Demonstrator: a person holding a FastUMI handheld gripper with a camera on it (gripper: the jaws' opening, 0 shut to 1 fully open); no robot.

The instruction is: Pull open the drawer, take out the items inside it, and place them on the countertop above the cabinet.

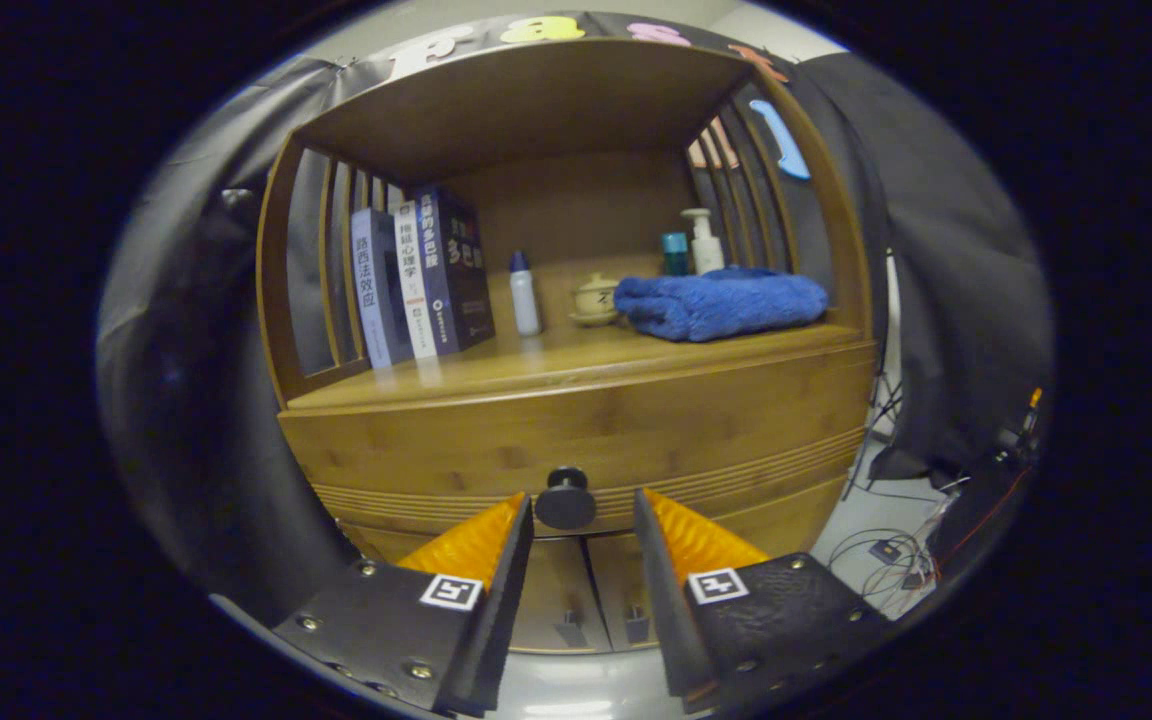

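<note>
We held the tongs with their fingers apart, one on either side of the round dark knob of the drawer, neither finger pressing on it. The drawer sat closed in the wooden cabinet. Above it, the worktop carried upright books, a small bottle, a lidded pot and a folded blue towel.

Black cloth wall hangs behind; cables trail across the pale floor.
</note>
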